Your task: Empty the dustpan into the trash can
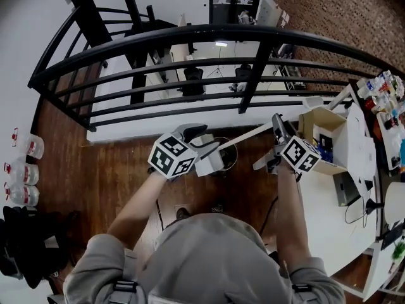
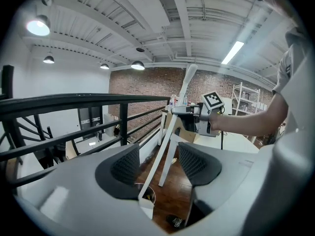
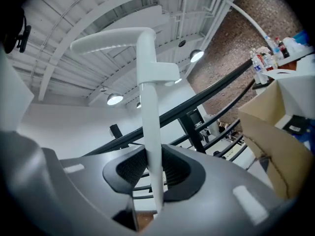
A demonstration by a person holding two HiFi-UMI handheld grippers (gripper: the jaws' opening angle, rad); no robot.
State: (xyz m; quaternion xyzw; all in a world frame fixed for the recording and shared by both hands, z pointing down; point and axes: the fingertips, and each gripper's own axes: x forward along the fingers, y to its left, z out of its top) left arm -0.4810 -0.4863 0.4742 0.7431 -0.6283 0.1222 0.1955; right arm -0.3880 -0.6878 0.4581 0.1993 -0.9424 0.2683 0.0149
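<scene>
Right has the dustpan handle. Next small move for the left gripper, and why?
Probably ease the left gripper forward and down, then close it on the pan. Its jaws stand apart with nothing gripped, while the right gripper is shut on the handle. The pan hangs right by the trash can, so a second grip should help tip it cleanly.

Dark wooden floor (image 1: 114, 170) — trash can (image 2: 150, 194) and bottles (image 1: 25, 170) stand on it

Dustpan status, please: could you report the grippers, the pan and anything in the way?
Right gripper shut on dustpan handle. Left gripper open, empty. Dustpan at trash can mouth. Nothing seen blocking.
</scene>
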